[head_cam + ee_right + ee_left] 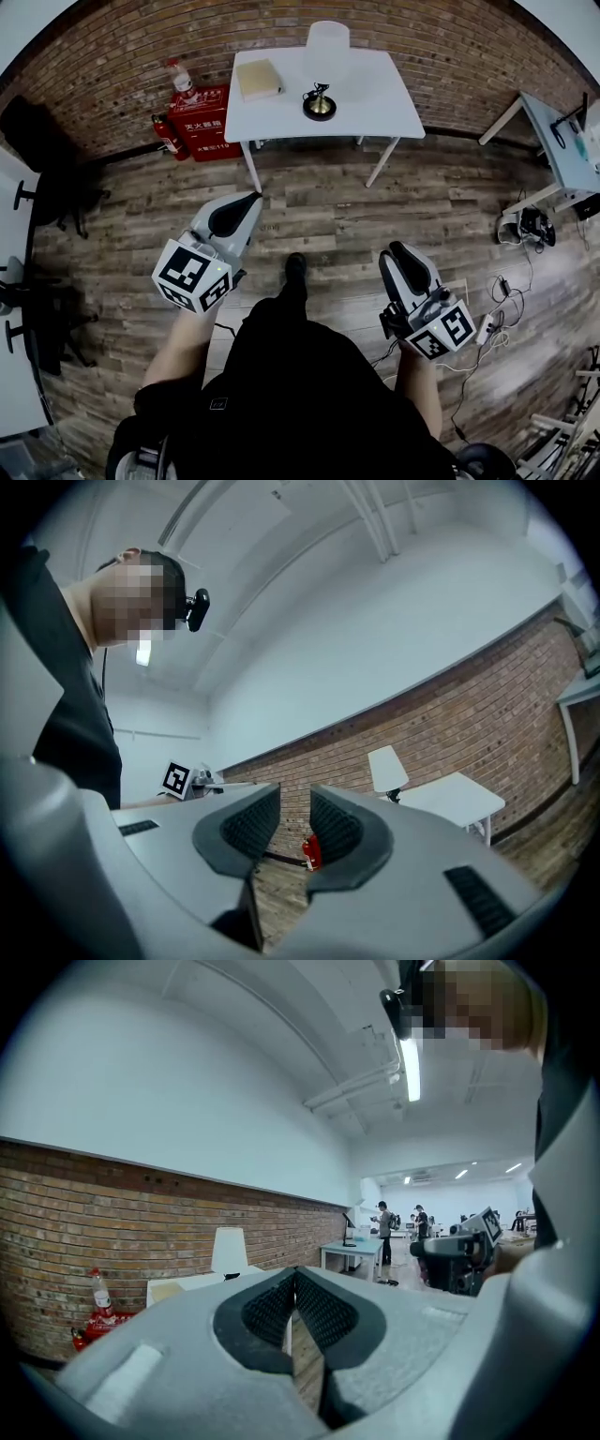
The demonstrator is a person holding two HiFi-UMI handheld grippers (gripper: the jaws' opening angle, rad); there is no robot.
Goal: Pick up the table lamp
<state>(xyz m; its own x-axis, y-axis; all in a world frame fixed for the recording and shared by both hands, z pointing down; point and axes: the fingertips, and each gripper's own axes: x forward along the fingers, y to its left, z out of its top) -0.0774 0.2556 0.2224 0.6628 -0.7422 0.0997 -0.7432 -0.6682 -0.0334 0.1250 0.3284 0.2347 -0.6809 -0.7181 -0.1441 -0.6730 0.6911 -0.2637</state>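
The left gripper [255, 198] has its jaws pressed together, empty. The right gripper [395, 249] has its jaws apart, nothing between. The table lamp [327, 45] stands on the counter [380, 89], well ahead of both.

the wooden floor [319, 216] between the person and the far white table [384, 94] lay open, with nothing standing on it. on the table, the right half of the top was bare. the table lamp [325, 56] stood at the far middle, and a tan book [259, 79] lay to its left, apart from it. just left of the table a red cabinet [199, 122], a fire extinguisher [167, 134] and a bottle [181, 80] crowded the brick wall [112, 66]. black chairs [42, 155] closed off the left side. cables [492, 323] trailed over the floor at the near right, and a second table [553, 141] stood at the far right.
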